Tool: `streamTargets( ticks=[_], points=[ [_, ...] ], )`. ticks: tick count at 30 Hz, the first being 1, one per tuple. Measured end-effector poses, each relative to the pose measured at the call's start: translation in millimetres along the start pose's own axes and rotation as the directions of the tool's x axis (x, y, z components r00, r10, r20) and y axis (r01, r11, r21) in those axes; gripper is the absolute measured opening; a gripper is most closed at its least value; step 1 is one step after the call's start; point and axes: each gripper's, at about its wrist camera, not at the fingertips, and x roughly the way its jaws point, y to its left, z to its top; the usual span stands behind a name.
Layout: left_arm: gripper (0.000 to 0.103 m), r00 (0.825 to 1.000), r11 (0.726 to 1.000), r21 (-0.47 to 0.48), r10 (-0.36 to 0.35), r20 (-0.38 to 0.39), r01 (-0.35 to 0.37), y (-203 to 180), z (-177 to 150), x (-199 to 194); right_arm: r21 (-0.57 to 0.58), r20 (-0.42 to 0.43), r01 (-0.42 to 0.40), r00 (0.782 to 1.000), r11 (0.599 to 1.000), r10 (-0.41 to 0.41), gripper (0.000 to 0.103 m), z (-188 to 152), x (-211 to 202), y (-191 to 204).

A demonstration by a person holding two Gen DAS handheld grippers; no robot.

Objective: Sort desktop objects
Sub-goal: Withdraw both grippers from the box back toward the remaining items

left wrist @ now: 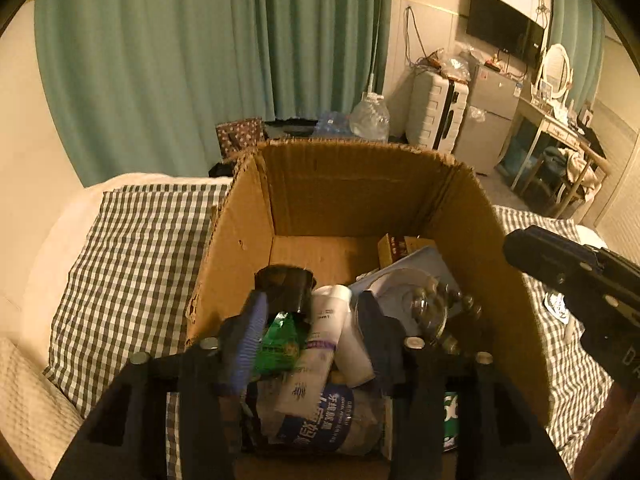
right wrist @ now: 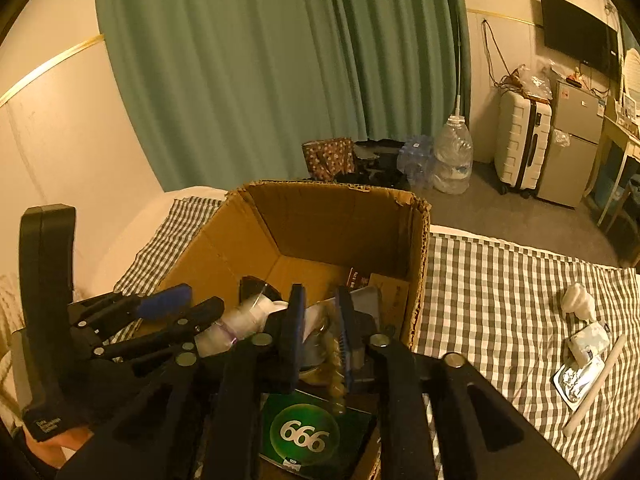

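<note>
Both grippers over the cardboard box [left wrist: 348,184], frame centre. Left gripper [left wrist: 308,320] partly open astride a green packet [left wrist: 280,340]; right gripper [right wrist: 320,320] narrow, poss. pinching something pale. Packet may snag.

Bedroom in a home. Checked bedcover [right wrist: 500,288], teal curtains [left wrist: 200,60], wall television [left wrist: 504,28]. White suitcase [right wrist: 520,144], small fridge [right wrist: 572,140], dressing table with mirror [left wrist: 556,66].

Box crowded near, open far

Your claws hang over clutter heaped in the near half of the cardboard box [left wrist: 340,184]; its far floor lies bare, tall walls hem both sides, and the checked bed [right wrist: 500,280] right stays mostly free.
</note>
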Motion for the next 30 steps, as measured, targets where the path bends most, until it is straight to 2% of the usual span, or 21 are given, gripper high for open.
streamTargets(
  ticks=[1, 6, 8, 12, 16, 18, 19, 20, 23, 24, 26, 30],
  points=[
    [0.051, 1.000, 1.000, 0.002, 0.001, 0.003, -0.001, 0, 1, -3, 0.004, 0.008, 0.003, 1.000, 1.000, -0.003, 0.027, 0, -3, -1],
    [0.058, 0.999, 1.000, 0.006, -0.003, 0.034, 0.003, -7, 5, -24, 0.028, 0.047, 0.022, 0.999, 0.999, -0.023, 0.029, 3, -26, -8],
    [0.062, 0.998, 1.000, 0.007, -0.005, 0.056, 0.005, -10, 7, -37, 0.041, 0.064, 0.033, 0.997, 0.999, -0.035, 0.035, 5, -40, -13],
    [0.076, 0.995, 1.000, 0.007, -0.016, 0.097, 0.016, -19, 12, -61, 0.071, 0.109, 0.062, 0.992, 0.996, -0.069, 0.042, 8, -75, -21],
    [0.094, 0.991, 1.000, -0.017, -0.009, 0.135, 0.011, -32, 14, -85, 0.089, 0.159, 0.108, 0.980, 0.990, -0.121, 0.062, 8, -114, -28],
    [0.096, 0.991, 0.998, -0.058, -0.023, 0.133, 0.031, -39, 14, -92, 0.104, 0.185, 0.149, 0.969, 0.983, -0.166, 0.073, 5, -135, -33],
    [0.097, 0.991, 0.997, -0.066, -0.037, 0.127, 0.046, -45, 14, -95, 0.113, 0.192, 0.167, 0.963, 0.980, -0.186, 0.084, 4, -142, -35],
    [0.097, 0.991, 0.997, -0.061, -0.042, 0.127, 0.050, -53, 14, -99, 0.127, 0.205, 0.183, 0.957, 0.975, -0.207, 0.089, 2, -152, -38],
    [0.100, 0.986, 0.999, -0.028, -0.016, 0.166, 0.021, -75, 14, -117, 0.155, 0.233, 0.206, 0.943, 0.966, -0.239, 0.096, -5, -178, -48],
    [0.103, 0.984, 1.000, -0.019, -0.015, 0.178, 0.018, -80, 15, -123, 0.161, 0.234, 0.218, 0.939, 0.963, -0.252, 0.097, -6, -184, -51],
    [0.103, 0.979, 1.000, -0.004, -0.021, 0.201, 0.022, -92, 16, -134, 0.174, 0.240, 0.240, 0.930, 0.955, -0.278, 0.103, -9, -197, -58],
    [0.103, 0.975, 1.000, 0.026, -0.022, 0.221, 0.017, -114, 16, -150, 0.213, 0.238, 0.265, 0.920, 0.941, -0.313, 0.103, -17, -219, -76]
  ],
)
